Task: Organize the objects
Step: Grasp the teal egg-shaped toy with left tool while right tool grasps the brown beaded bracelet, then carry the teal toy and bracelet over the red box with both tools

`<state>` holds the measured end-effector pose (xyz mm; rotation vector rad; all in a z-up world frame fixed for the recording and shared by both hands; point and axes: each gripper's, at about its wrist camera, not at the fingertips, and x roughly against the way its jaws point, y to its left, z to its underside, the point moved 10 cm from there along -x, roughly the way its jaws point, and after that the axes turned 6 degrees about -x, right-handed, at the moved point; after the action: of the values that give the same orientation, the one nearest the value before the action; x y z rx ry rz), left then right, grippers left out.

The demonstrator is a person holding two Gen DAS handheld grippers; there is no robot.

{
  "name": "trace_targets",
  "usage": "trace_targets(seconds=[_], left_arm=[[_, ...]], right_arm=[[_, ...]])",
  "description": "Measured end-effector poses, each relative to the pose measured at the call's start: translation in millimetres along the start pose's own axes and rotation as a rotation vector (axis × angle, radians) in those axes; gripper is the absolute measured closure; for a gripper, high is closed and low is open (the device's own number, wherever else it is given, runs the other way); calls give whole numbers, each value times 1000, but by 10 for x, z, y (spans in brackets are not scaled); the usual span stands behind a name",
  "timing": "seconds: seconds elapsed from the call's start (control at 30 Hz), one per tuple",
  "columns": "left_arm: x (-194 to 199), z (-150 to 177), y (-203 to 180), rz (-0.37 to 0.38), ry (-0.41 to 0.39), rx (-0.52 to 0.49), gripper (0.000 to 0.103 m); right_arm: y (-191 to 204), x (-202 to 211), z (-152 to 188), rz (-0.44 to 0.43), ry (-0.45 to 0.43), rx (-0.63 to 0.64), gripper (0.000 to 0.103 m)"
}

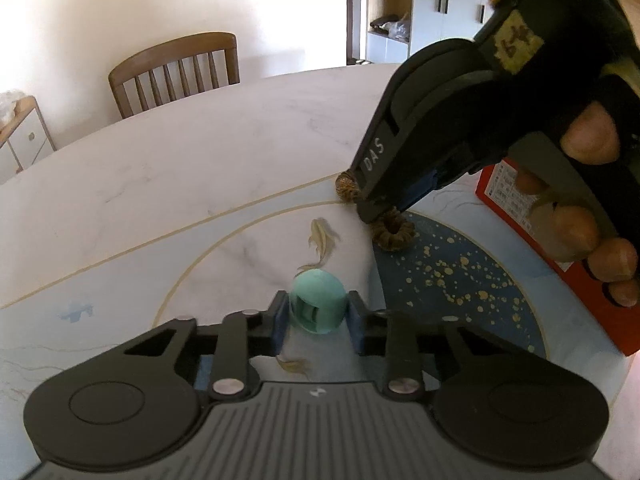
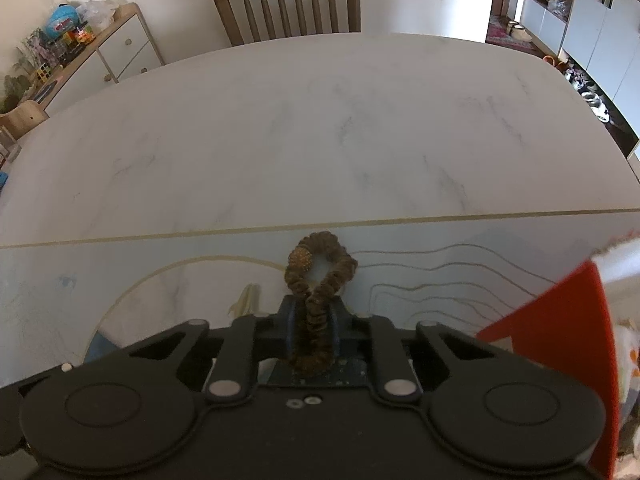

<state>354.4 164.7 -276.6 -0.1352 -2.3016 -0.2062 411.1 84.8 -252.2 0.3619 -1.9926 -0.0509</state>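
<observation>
My left gripper (image 1: 318, 322) is shut on a small teal rounded object (image 1: 317, 301), held between the blue pads just above the patterned mat. My right gripper (image 2: 313, 330) is shut on a brown hair scrunchie (image 2: 320, 272), which is pinched in the middle so a loop sticks out ahead. In the left wrist view the right gripper (image 1: 376, 210) comes in from the upper right with the scrunchie (image 1: 394, 234) touching the mat near the dark blue circle.
A red box (image 1: 540, 236) stands on the right, close to my right hand; it also shows in the right wrist view (image 2: 560, 340). The marble table (image 2: 320, 128) stretches ahead to a wooden chair (image 2: 288, 0). A sideboard (image 2: 80, 48) with clutter stands at the left.
</observation>
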Motion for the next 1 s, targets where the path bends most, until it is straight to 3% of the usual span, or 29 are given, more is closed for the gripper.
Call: trace_targets(seconds=[0.43,1.0], left_arm=[[275,-40,-22,0,24,-3,74],[1072,-251,-312,28,41,-68,74]], right_arm=[[40,423,215,-91,-43,-29,94],[-74,1597,371,-209,-183,-50,94]])
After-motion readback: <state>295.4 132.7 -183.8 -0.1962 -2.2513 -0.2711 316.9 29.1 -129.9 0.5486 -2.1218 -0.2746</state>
